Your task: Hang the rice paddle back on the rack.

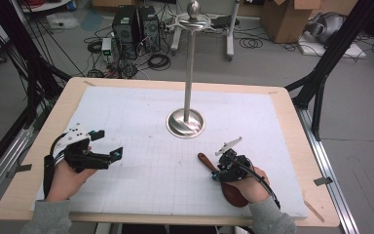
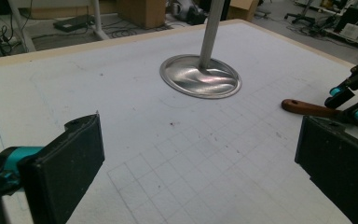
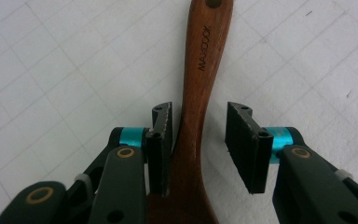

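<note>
The right gripper [image 3: 199,144] straddles the brown wooden spoon's [image 3: 200,84] handle, one pad touching, the other apart, not yet clenched. The polished steel stand [image 1: 186,122] rises beyond. The left gripper [image 2: 191,172] hovers released.

A steel stand [image 1: 187,122] rises mid-mat (round base, ball top); computer towers [image 1: 136,30] and cardboard boxes [image 1: 292,17] beyond.

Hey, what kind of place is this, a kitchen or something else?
Most likely a lab or workshop, not a kitchen: computer towers and loose cables sit on the bare floor, with cardboard boxes behind the gridded work table.
</note>
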Demonstrator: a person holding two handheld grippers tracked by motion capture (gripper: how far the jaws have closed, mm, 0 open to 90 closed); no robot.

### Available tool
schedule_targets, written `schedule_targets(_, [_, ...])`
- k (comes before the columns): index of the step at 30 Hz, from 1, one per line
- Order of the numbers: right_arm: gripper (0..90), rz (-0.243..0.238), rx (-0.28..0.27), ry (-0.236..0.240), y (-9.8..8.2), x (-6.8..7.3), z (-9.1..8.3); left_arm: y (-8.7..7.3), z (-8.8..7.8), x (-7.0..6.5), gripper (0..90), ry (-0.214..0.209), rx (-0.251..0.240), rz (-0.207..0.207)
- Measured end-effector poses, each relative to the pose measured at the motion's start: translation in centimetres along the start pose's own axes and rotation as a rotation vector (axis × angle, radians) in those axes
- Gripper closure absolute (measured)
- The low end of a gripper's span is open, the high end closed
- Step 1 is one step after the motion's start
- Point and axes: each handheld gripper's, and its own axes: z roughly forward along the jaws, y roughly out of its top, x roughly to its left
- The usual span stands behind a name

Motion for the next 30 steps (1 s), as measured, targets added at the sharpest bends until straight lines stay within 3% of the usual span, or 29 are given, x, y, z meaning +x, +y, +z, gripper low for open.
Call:
schedule_targets(18, [71.5,-0.005,0.001,-0.027,-0.28,0.89,-0.14,-0.11,-0.14,0.18,1.7,0.011,0.007,0.006])
schedule_targets(20, [76.1,-0.01,0.004,-0.019,-0.27,0.93,-0.16,-0.15,-0.07,0.17,1.7,0.008,0.01,0.004])
schedule_targets(30, [76.9,-0.029,-0.007,0.009,-0.27,0.73,-0.41,-0.21,0.04,0.17,1.7,0.006,0.011,-0.002])
